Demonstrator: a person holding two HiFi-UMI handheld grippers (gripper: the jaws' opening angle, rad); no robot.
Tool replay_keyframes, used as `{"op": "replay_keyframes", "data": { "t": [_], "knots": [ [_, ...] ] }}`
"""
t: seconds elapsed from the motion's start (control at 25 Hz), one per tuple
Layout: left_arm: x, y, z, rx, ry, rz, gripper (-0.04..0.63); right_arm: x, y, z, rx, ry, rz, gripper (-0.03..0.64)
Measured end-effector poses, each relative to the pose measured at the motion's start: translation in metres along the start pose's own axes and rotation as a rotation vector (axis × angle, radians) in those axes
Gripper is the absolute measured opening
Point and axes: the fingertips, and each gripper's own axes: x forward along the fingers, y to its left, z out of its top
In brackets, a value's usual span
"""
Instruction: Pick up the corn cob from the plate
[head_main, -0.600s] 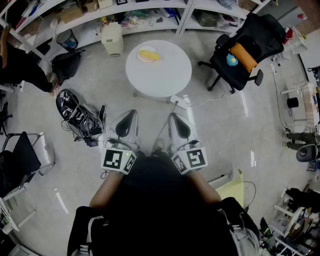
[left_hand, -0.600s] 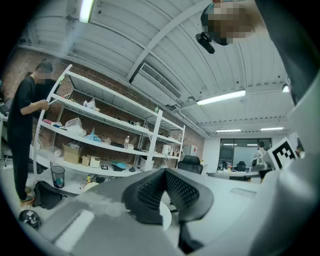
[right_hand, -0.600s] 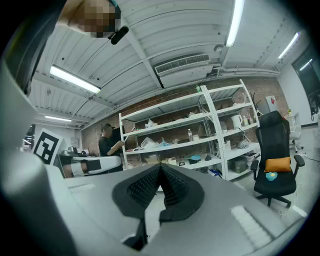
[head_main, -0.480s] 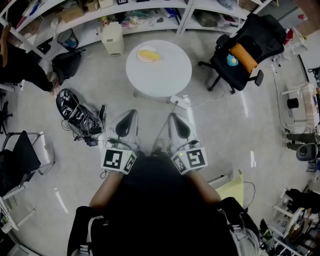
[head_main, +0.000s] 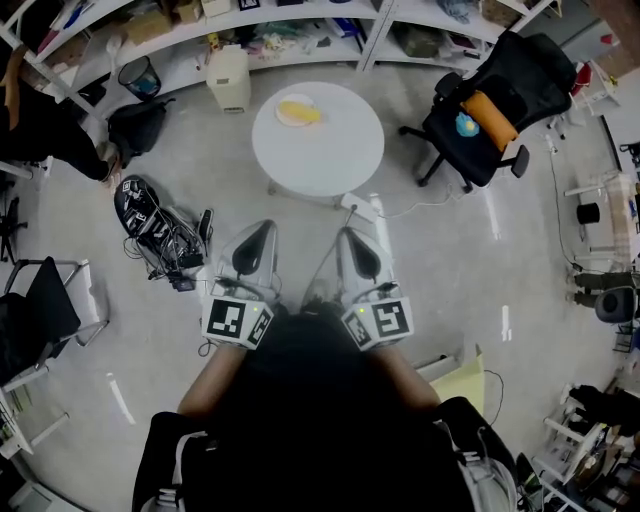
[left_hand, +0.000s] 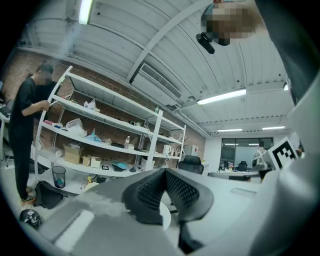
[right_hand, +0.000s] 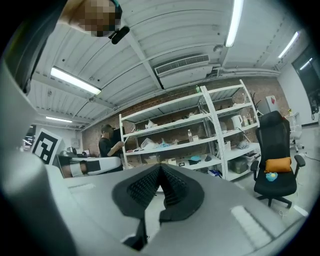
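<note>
Head view: we find nothing moved; left gripper (head_main: 262, 230) and right gripper (head_main: 347, 236) side by side, corn cob (head_main: 300, 112) on plate (head_main: 283, 120), well ahead of fingertips (head_main: 265, 226), untouched.
Left gripper view: fingers (left_hand: 148, 192) together, empty.
Right gripper view: same.
We judge approach unstarted.

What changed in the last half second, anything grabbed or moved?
Nothing visibly changed, apart from a slight drift of the head view. Nothing was grabbed or let go. The left gripper and right gripper stay side by side near the person's body, jaws shut and empty. The corn cob still lies on its plate on the round table, well ahead of them.
</note>
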Motion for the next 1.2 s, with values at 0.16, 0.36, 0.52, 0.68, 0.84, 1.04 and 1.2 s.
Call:
{"op": "replay_keyframes", "data": {
  "t": [0.16, 0.36, 0.52, 0.68, 0.84, 1.04, 1.2],
  "knots": [
    [0.005, -0.006, -0.002, -0.003, 0.001, 0.013, 0.005, -0.003, -0.009, 0.003, 0.017, -0.011, 0.017, 0.006],
    [0.020, -0.016, -0.004, 0.006, 0.002, 0.040, 0.005, -0.002, -0.028, 0.004, 0.027, -0.008, 0.050, 0.006],
    [0.029, -0.020, -0.006, 0.007, 0.013, 0.074, 0.005, 0.001, -0.044, 0.006, 0.031, 0.003, 0.078, 0.006],
    [0.032, -0.018, -0.012, 0.020, 0.024, 0.121, 0.005, 0.005, -0.060, 0.010, 0.026, -0.002, 0.103, 0.006],
    [0.035, -0.020, -0.014, 0.029, 0.023, 0.152, 0.005, 0.010, -0.070, 0.010, 0.032, 0.000, 0.122, 0.006],
    [0.044, -0.009, -0.011, 0.024, 0.015, 0.147, 0.005, 0.024, -0.066, 0.009, 0.042, -0.003, 0.121, 0.006],
    [0.062, 0.005, -0.006, 0.027, 0.000, 0.128, 0.004, 0.044, -0.069, 0.010, 0.032, -0.005, 0.108, 0.006]
  ]
}}
